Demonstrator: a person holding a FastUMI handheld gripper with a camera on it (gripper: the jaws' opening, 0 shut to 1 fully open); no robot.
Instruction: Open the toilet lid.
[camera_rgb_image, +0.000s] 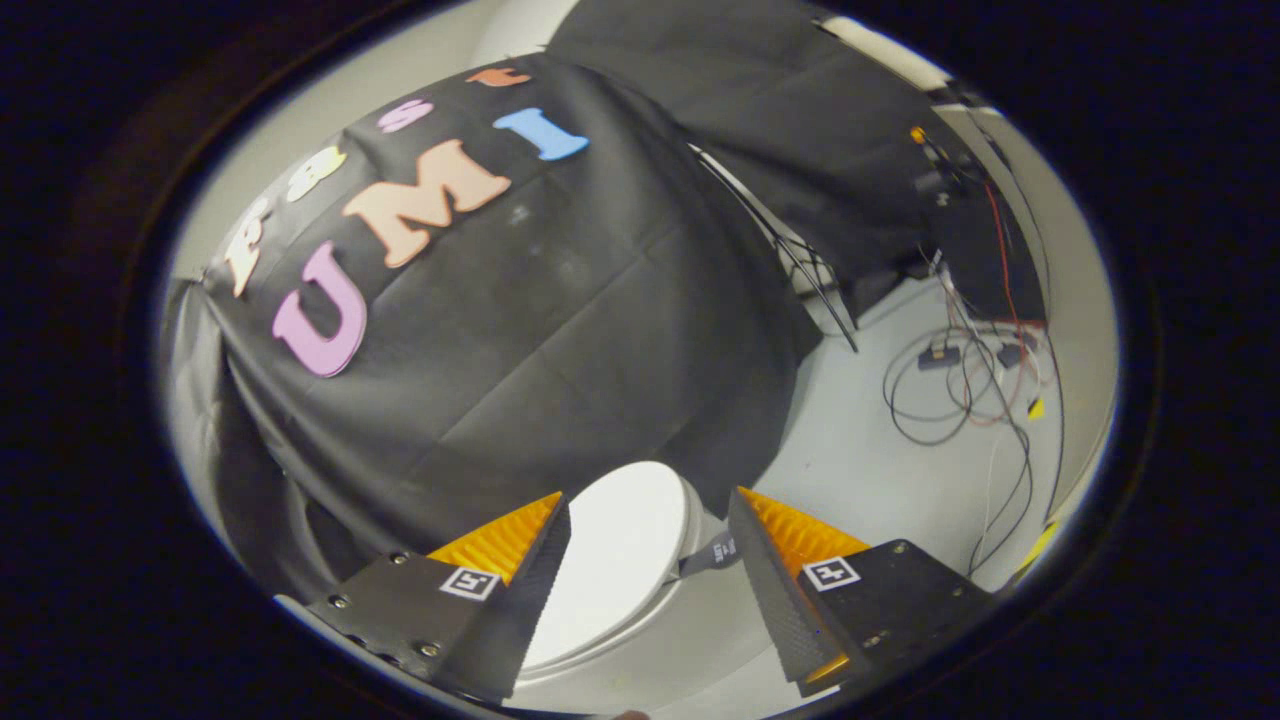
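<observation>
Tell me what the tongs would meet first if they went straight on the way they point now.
Most likely the closed white toilet lid, which lies between and just ahead of the open tongs. A strap sticks out at the lid's edge. Depth is unclear, so how far the lid is cannot be told.

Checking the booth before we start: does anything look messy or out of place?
Loose cables sprawl in a tangle over the floor beyond the toilet. The toilet lid looks shut and intact, with a strap at its edge. The gripper is open, above the lid.
</observation>
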